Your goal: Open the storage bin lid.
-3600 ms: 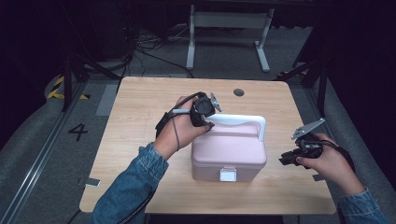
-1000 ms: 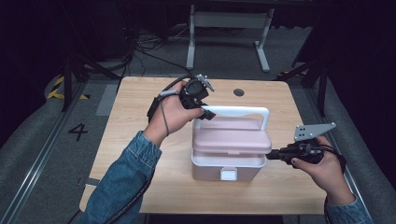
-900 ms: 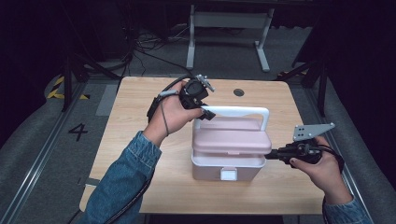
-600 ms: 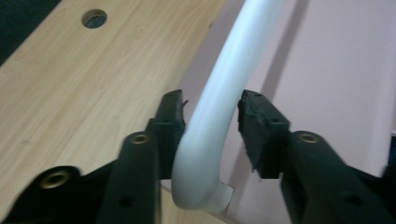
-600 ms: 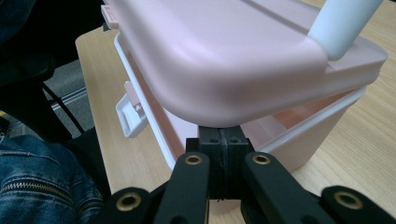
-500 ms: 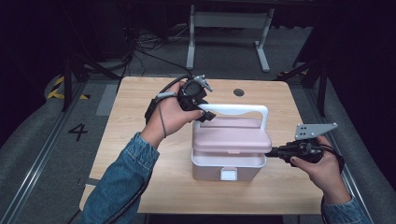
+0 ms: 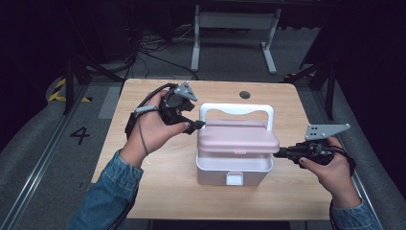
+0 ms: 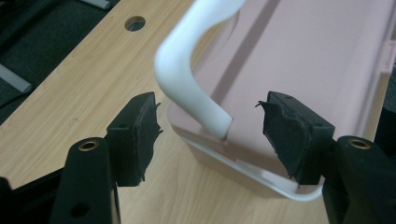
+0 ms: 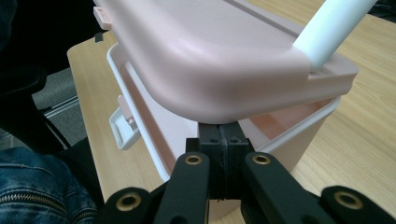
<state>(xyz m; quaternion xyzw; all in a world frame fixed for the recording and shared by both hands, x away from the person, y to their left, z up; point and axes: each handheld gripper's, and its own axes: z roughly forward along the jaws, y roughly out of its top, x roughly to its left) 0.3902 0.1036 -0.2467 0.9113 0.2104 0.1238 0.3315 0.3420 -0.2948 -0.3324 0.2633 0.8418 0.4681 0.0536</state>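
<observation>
From the high view, a pink box [image 7: 234,153] with a white handle [image 7: 236,109] sits near the middle of the wooden surface [image 7: 158,191], its long axis running left to right. The pink lid [image 7: 238,138] sits slightly raised and skewed over the white base. The left gripper [image 7: 191,125] is at the lid's left end, the right gripper [image 7: 282,152] at its right end; both are about equally close.

In the left gripper view, the fingers [image 8: 135,130] stand wide apart, straddling the handle's [image 8: 187,84] curved left post without touching it; the lid [image 8: 303,51] lies just ahead.

In the right gripper view, the right gripper's [image 9: 226,144] fingers are pressed together, empty, their tips tucked under the lid's [image 9: 210,60] corner edge, above the open base rim [image 9: 140,126]. A lift there would likely pry the lid up.
</observation>
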